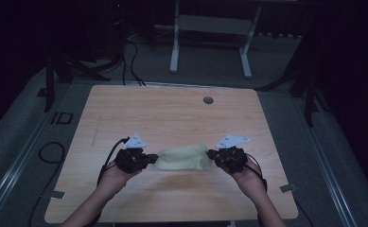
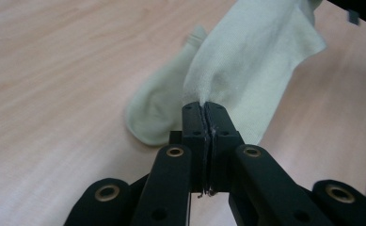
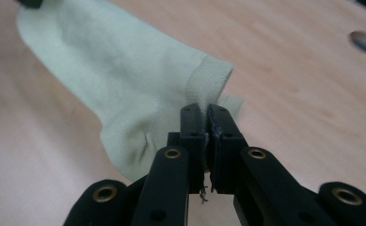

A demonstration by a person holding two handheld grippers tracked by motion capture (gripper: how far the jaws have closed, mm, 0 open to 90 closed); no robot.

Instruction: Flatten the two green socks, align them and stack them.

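A pale yellow-green sock (image 1: 184, 157) hangs stretched between my two grippers above the wooden table (image 1: 172, 113). My left gripper (image 1: 149, 159) is shut on the sock's left end. In the left gripper view the jaws (image 2: 203, 107) pinch the cloth of the sock (image 2: 251, 61), and a second pale sock (image 2: 159, 110) lies on the table under it. My right gripper (image 1: 213, 154) is shut on the right end. In the right gripper view the jaws (image 3: 204, 113) clamp the ribbed cuff of the sock (image 3: 124, 80).
A round cable hole (image 1: 208, 100) sits near the table's far edge, and the hole (image 3: 365, 41) shows again in the right gripper view. Beyond the table stands a white desk frame (image 1: 210, 33) on the grey floor. Black cables (image 1: 51, 153) lie at the left.
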